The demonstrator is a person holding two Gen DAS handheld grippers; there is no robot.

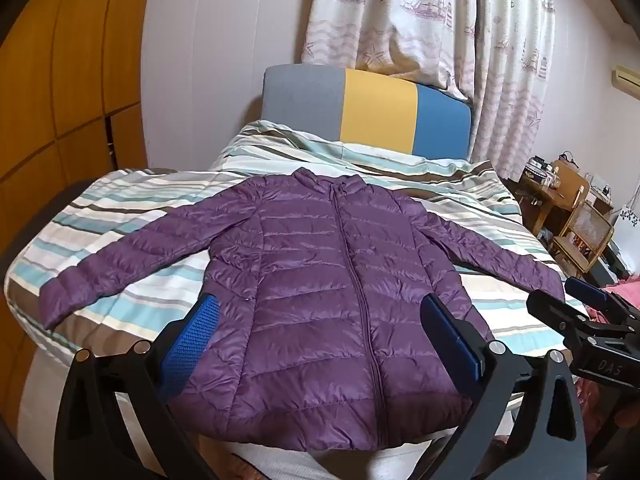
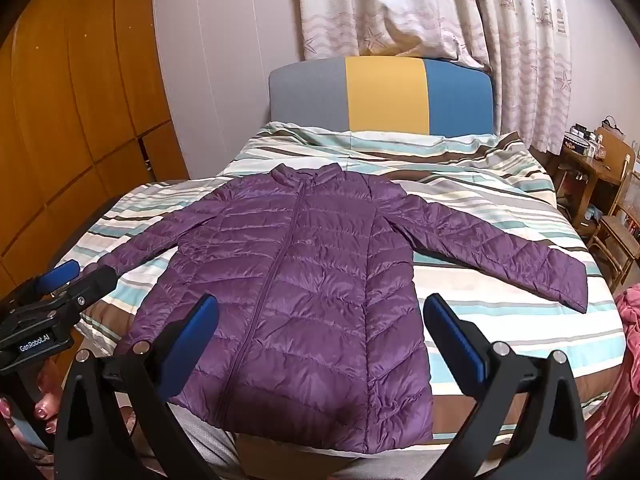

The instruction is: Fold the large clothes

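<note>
A purple quilted puffer jacket (image 1: 320, 280) lies flat and zipped, front up, on the striped bedspread (image 1: 120, 208), both sleeves spread out to the sides and hem toward me. It also shows in the right wrist view (image 2: 304, 288). My left gripper (image 1: 320, 320) is open and empty, hovering above the jacket's hem. My right gripper (image 2: 320, 320) is open and empty, hovering above the hem's right half. Each gripper shows at the edge of the other's view: the right one (image 1: 576, 300) and the left one (image 2: 68, 280).
The bed's grey, yellow and blue headboard (image 1: 368, 108) stands at the far end under patterned curtains (image 1: 432, 20). Wooden wardrobe doors (image 1: 60, 80) line the left. A wooden desk and chair (image 1: 576, 212) stand at the right. Pink cloth (image 2: 624, 340) lies at the bed's right edge.
</note>
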